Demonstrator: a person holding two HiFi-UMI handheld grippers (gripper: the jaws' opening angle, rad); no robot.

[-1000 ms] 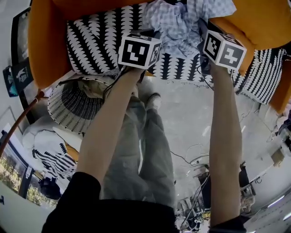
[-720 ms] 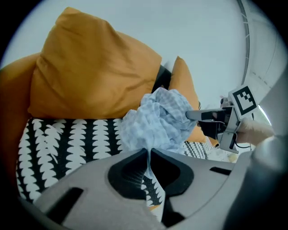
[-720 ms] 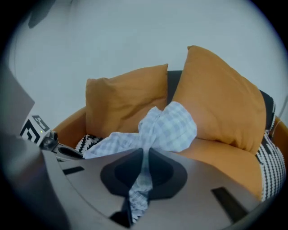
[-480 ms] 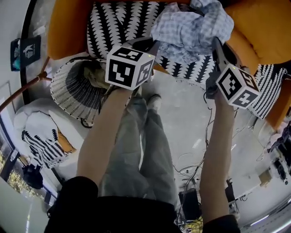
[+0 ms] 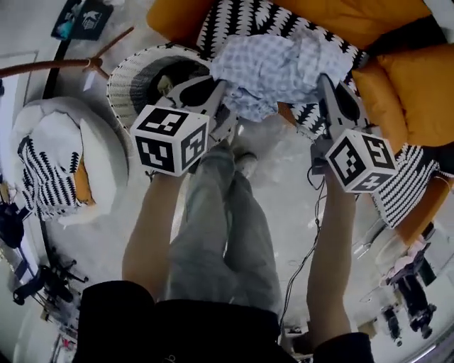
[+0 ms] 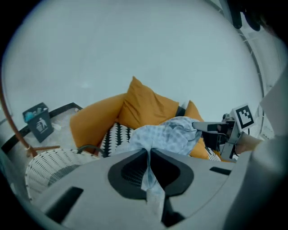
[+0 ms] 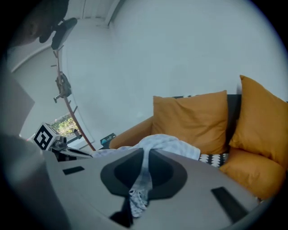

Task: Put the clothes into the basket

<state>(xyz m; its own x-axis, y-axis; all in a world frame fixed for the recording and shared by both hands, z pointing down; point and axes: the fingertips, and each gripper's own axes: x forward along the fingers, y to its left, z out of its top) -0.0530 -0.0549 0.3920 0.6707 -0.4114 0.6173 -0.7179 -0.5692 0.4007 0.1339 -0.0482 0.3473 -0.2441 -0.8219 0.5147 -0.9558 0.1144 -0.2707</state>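
Left gripper [image 6: 148, 157]: we had it clenched on one edge of the checked shirt [image 5: 273, 67], with cloth pinched between its jaws.
Right gripper [image 7: 145, 155]: we had it clamped on the other edge.
Shirt: it hung bunched between both tongs at upper centre, off the sofa [image 5: 404, 85] and beside the basket [image 5: 122, 84] at upper left.
Risk: we judged these thin pinches could slip, or trailing folds could snag the rim and spill outside.

below you, a pale floor [image 5: 284, 181] carries a white woven basket [image 5: 120, 85] just beside an orange sofa [image 5: 411, 85] with a black-and-white patterned throw [image 5: 241, 18] over its seat.
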